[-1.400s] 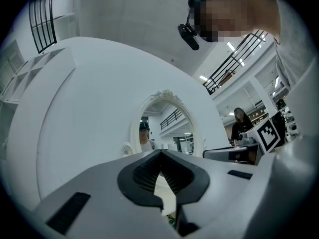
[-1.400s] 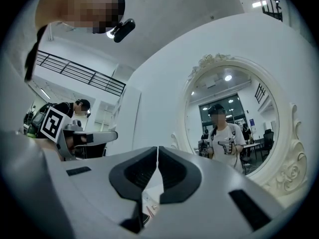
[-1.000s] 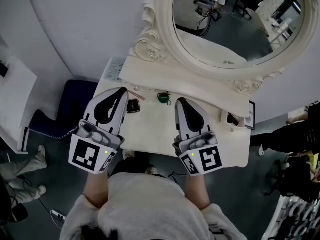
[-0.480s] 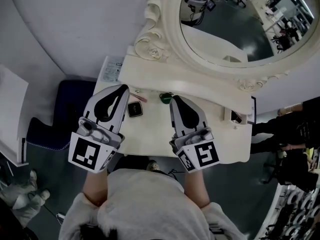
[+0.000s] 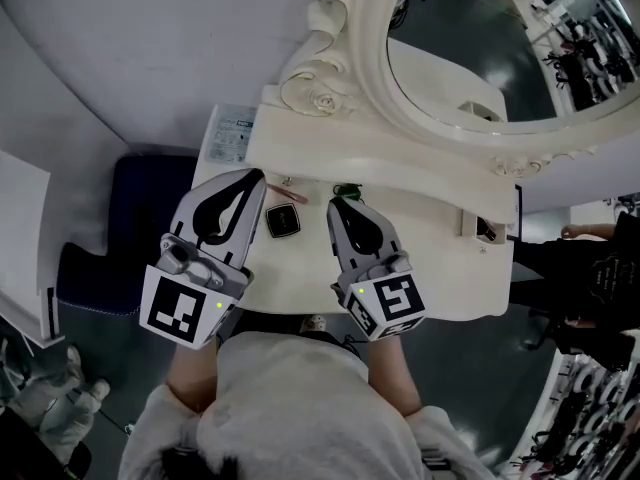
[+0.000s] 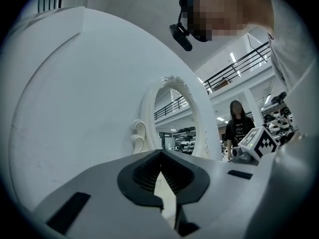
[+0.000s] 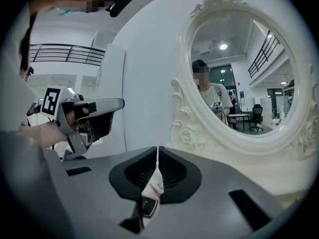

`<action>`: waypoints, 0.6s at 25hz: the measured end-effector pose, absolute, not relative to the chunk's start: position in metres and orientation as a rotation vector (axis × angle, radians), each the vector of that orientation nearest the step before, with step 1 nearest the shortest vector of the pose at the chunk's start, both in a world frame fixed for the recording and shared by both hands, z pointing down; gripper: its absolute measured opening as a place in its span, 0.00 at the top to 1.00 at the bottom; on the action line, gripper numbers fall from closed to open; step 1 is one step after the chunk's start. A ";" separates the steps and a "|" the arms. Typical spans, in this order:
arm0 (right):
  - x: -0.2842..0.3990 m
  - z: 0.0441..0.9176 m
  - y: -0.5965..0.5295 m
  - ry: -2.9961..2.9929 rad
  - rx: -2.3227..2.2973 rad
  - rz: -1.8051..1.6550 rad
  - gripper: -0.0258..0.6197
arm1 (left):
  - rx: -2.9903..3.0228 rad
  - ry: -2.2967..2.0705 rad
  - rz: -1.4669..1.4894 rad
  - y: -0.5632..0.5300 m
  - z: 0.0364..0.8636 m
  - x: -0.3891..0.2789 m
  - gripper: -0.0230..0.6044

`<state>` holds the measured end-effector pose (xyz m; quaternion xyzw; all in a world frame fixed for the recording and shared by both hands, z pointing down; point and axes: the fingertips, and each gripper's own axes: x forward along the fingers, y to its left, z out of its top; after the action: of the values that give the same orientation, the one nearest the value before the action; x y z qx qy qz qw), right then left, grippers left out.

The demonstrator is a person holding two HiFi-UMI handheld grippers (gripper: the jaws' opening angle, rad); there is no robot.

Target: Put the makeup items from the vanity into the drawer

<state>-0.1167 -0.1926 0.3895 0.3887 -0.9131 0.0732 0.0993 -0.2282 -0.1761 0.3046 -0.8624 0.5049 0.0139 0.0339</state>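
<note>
**Both grippers closed and empty above the vanity, makeup items lying off their tips**

The left gripper (image 5: 257, 177) and the right gripper (image 5: 333, 206) are held side by side over the cream vanity top (image 5: 440, 273), both pointing toward the oval mirror (image 5: 520, 48) in its carved frame. In the left gripper view the two jaws meet at their tips with nothing between them; only bare tabletop shows through the hollow behind the tips. In the right gripper view the jaws are likewise pressed together and grip nothing.

A black square compact (image 5: 282, 221) lies flat on the top in the gap between the two grippers, to the right of the left jaws and to the left of the right jaws, touching neither. A pink stick (image 5: 287, 192) lies just beyond the compact, close to the right of the left jaw tips. Both appear through the hollow of the right jaws, below and beyond them. A green item (image 5: 347, 189) sits just ahead of the right jaw tips. A small dark item (image 5: 483, 230) rests well to the right of the right jaws, near the vanity's far edge. A printed card (image 5: 232, 138) lies ahead and to the left of the left jaws.
</note>
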 end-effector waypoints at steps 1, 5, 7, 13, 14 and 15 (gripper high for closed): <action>-0.120 0.398 -0.193 -2.681 1.143 0.247 0.92 | -2.660 1.545 0.045 -0.178 0.306 -0.230 0.94; -0.133 0.429 -0.194 -2.621 1.107 0.373 0.92 | -2.677 1.519 0.039 -0.183 0.313 -0.236 0.94; -0.139 0.445 -0.193 -2.592 1.082 0.432 0.92 | -2.686 1.518 0.043 -0.185 0.317 -0.239 0.94; -0.150 0.492 -0.186 -2.494 1.033 0.564 0.92 | -2.709 1.521 0.033 -0.189 0.329 -0.249 0.94; -0.152 0.499 -0.184 -2.476 1.028 0.579 0.92 | -2.712 1.524 0.034 -0.190 0.330 -0.251 0.94; -0.154 0.506 -0.183 -2.459 1.022 0.595 0.91 | -2.714 1.528 0.035 -0.191 0.332 -0.252 0.94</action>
<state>-0.1536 -0.1828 0.5060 0.3665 -0.8821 0.2134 0.2051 -0.2525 -0.1905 0.3315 -0.8713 0.4905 0.0113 0.0132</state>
